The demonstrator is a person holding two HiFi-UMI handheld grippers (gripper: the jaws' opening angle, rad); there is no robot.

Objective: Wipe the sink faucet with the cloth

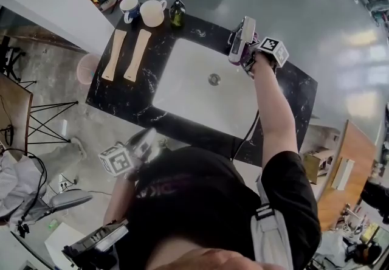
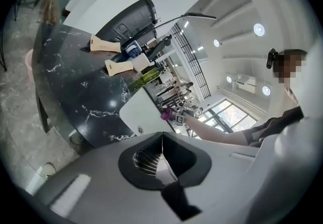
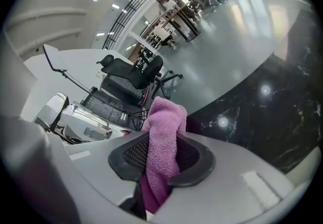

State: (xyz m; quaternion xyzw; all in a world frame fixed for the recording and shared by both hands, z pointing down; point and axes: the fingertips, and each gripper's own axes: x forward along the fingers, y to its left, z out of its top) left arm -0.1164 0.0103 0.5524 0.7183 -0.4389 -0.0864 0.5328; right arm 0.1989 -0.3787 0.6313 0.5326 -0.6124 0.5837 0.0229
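Black marble counter (image 1: 121, 95), with a white sink (image 1: 188, 86) set into it. Person stands at the near edge, right arm stretched across the basin.

Right gripper (image 3: 162, 155): jaws half closed, pinching a folded pink-purple cloth (image 3: 164, 127). Cloth stands up between the pads, with a tail hanging behind them. It sits over the far rim of the sink, above counter and floor, and is not pressed on anything I can see.

Left gripper (image 2: 161, 160): jaws pressed together and empty, held low by the near edge.

Faucet: a grey shape by the right gripper may be it, but I cannot separate the two.

Progress, my judgement: cloth is in hand and carried to the faucet end. No wiping contact shows, so the wipe itself remains.
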